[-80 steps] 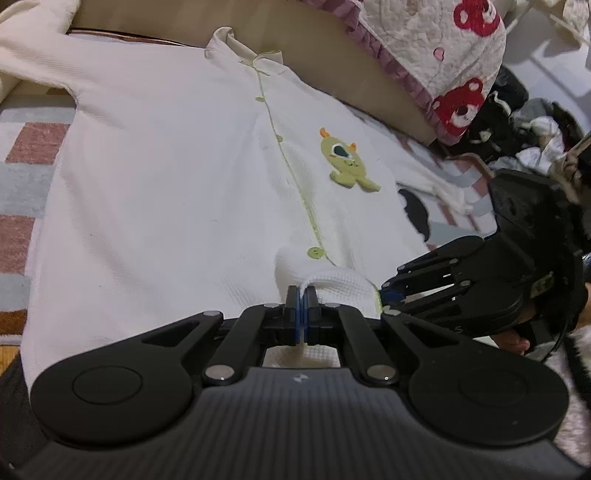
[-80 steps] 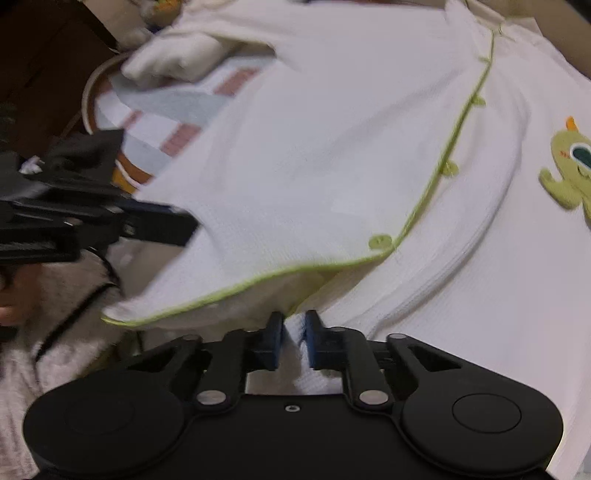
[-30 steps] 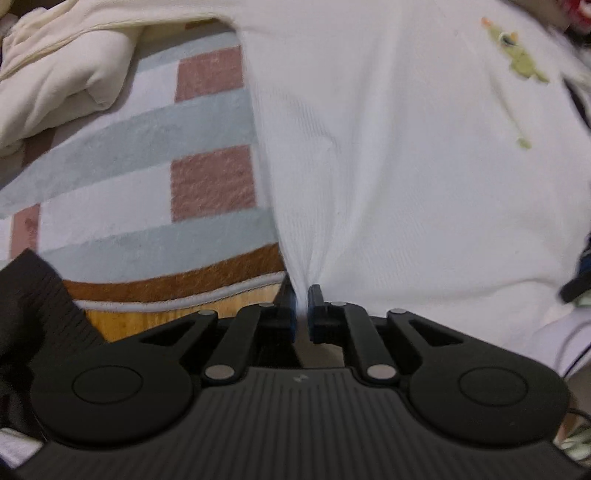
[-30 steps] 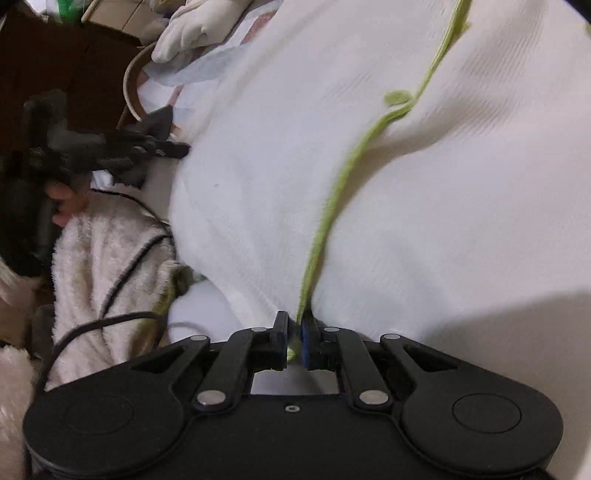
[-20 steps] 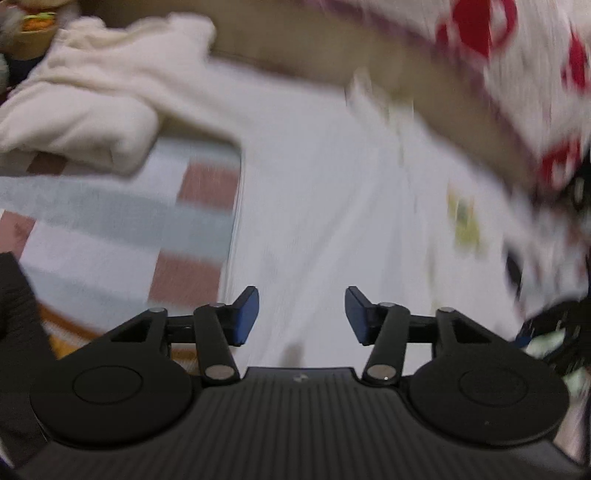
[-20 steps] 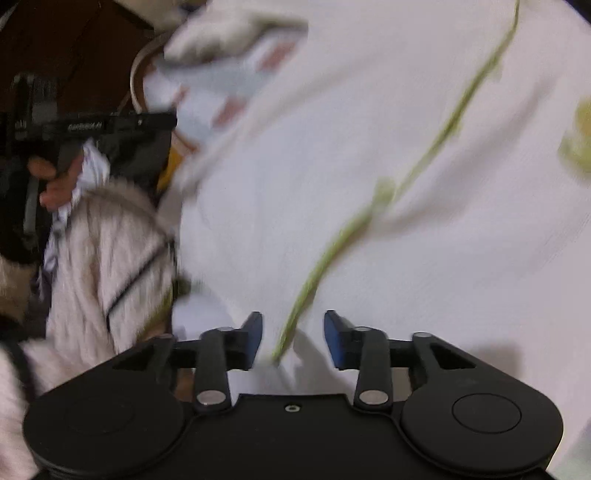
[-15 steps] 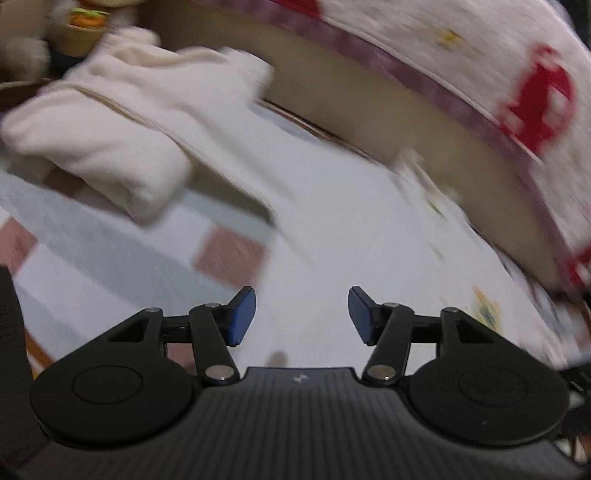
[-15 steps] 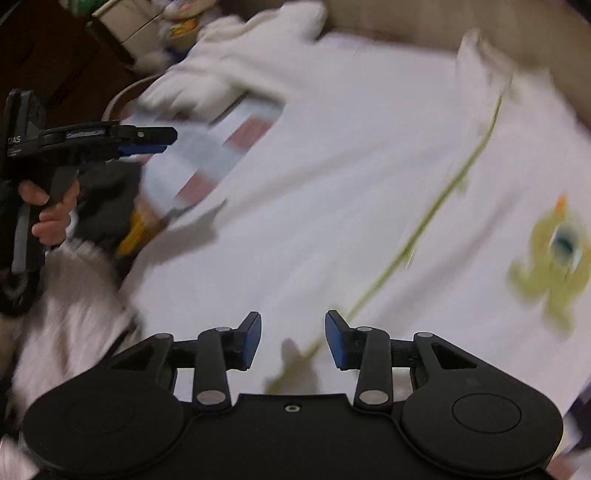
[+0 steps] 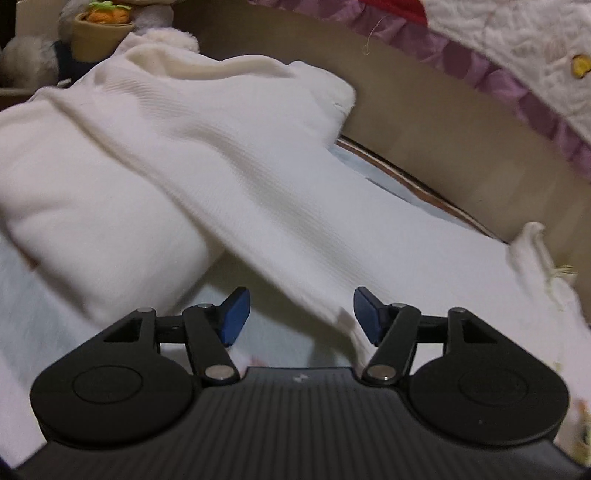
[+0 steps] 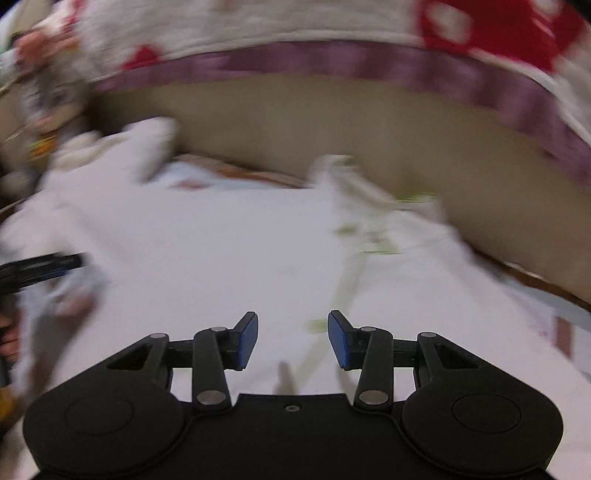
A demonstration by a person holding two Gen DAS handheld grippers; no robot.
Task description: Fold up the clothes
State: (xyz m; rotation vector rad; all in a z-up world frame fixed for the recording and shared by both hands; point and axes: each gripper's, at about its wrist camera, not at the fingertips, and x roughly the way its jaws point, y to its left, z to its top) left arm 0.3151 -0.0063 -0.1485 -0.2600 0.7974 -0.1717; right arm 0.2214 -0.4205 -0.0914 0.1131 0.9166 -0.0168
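Note:
A white knit shirt with green trim lies spread on the rug. In the left wrist view its long sleeve (image 9: pixel 229 155) runs from the upper left down to my left gripper (image 9: pixel 298 314), which is open and empty just above the sleeve's base. The collar (image 9: pixel 535 251) shows at the right. In the blurred right wrist view the shirt body (image 10: pixel 221 251) fills the middle, with its collar (image 10: pixel 354 192) beyond. My right gripper (image 10: pixel 291 339) is open and empty above the green button line. The left gripper (image 10: pixel 40 271) shows at the left edge.
A quilt with a purple ruffle and red bears (image 9: pixel 517 66) hangs over a beige sofa front (image 9: pixel 424 155) behind the shirt. A stuffed toy and a pot (image 9: pixel 103 26) sit at the far left. The striped rug (image 10: pixel 561 325) shows at the right.
Both grippers let go of the shirt's lower hem and opened. They moved forward toward the sleeve and the collar. The right wrist view is blurred by motion.

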